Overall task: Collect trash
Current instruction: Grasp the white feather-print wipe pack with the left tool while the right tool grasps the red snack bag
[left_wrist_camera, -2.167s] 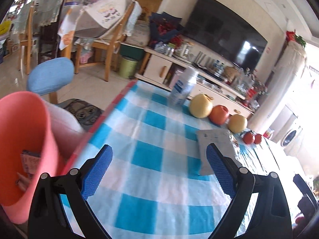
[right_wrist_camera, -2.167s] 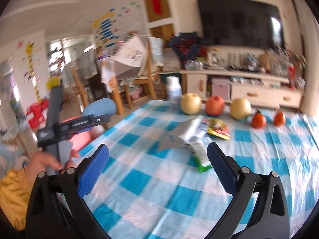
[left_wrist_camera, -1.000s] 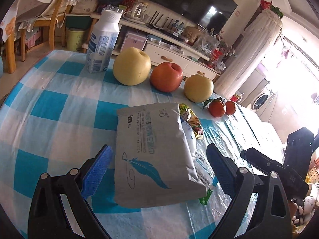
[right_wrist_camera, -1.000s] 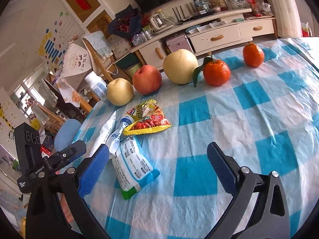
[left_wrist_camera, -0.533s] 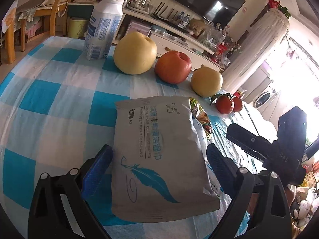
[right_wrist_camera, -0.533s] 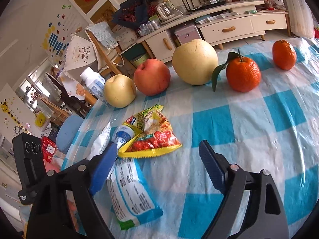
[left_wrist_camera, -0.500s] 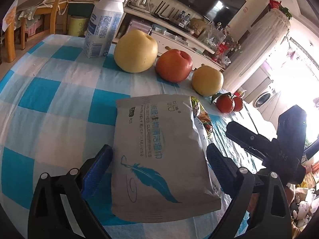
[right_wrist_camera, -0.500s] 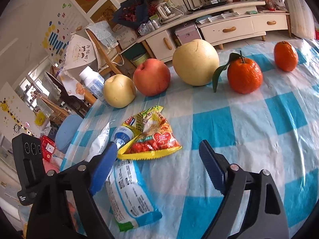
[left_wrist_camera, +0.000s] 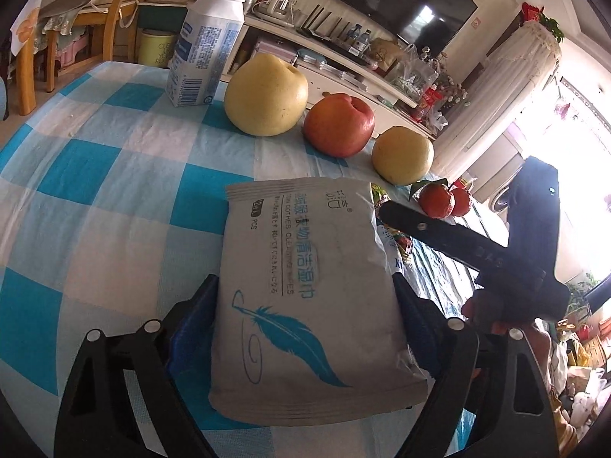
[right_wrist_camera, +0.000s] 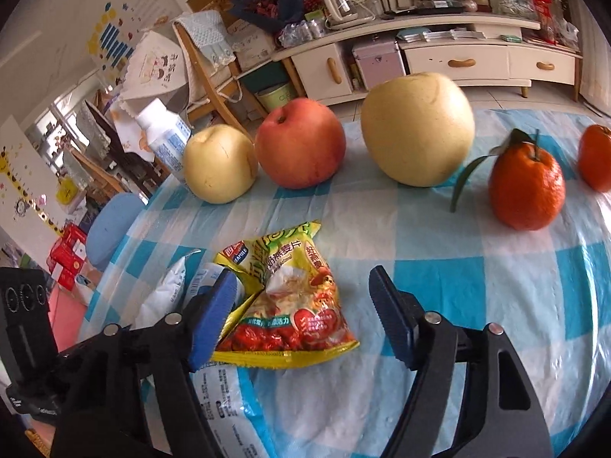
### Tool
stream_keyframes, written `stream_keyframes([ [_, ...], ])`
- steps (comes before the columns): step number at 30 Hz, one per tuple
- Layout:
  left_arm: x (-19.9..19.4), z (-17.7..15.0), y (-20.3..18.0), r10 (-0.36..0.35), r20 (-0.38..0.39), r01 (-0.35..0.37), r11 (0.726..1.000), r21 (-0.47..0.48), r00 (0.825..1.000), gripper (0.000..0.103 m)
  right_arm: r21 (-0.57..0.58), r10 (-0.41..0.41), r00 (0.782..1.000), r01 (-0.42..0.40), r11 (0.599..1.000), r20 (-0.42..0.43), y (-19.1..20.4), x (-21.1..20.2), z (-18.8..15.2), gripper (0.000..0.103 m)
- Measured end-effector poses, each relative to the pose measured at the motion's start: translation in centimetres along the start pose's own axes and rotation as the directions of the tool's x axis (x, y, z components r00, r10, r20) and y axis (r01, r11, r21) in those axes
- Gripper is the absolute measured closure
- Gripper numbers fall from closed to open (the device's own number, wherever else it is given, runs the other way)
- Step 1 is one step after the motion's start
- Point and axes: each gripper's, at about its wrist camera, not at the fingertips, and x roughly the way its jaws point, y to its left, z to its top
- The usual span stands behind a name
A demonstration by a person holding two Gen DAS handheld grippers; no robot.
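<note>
Now grasping: my left tongs (left_wrist_camera: pixel 305 328) close around the grey wipes pack (left_wrist_camera: pixel 305 290); right tongs (right_wrist_camera: pixel 301 316), spread, narrow beside the yellow snack wrapper (right_wrist_camera: pixel 290 313). Next: pinch, lift.

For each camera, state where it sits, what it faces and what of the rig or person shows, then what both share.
Left wrist: on the left gripper, angled down at the grey pouch between its fingers; right gripper and a hand show.
Right wrist: on the right gripper, angled down at the yellow wrapper; part of the left gripper at left.
Shared: apple, pears, oranges, bottle, checked cloth.
</note>
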Motion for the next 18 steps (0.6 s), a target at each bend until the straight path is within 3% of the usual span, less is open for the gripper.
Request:
stream_keyframes([
  [2,0.0,0.0,0.0,0.001,0.0,-0.001,1.0,-0.003,1.0,0.018,-0.043,-0.011,1.0,0.011,0.999,-0.02,0.6,0.5,0.2,0.04],
  [4,-0.2,-0.1,0.0,0.001,0.003,-0.001,1.0,-0.007,1.0,0.02,-0.068,-0.004,0.999,0.001,0.998,-0.035,0.9,0.7,0.0,0.057],
  [18,-2.3,-2.6,-0.3,0.006,0.018,-0.006,0.999,-0.05,1.0,0.022,-0.195,0.0,0.998,-0.014,0.981,-0.069,4.0,-0.9,-2.7,0.081],
])
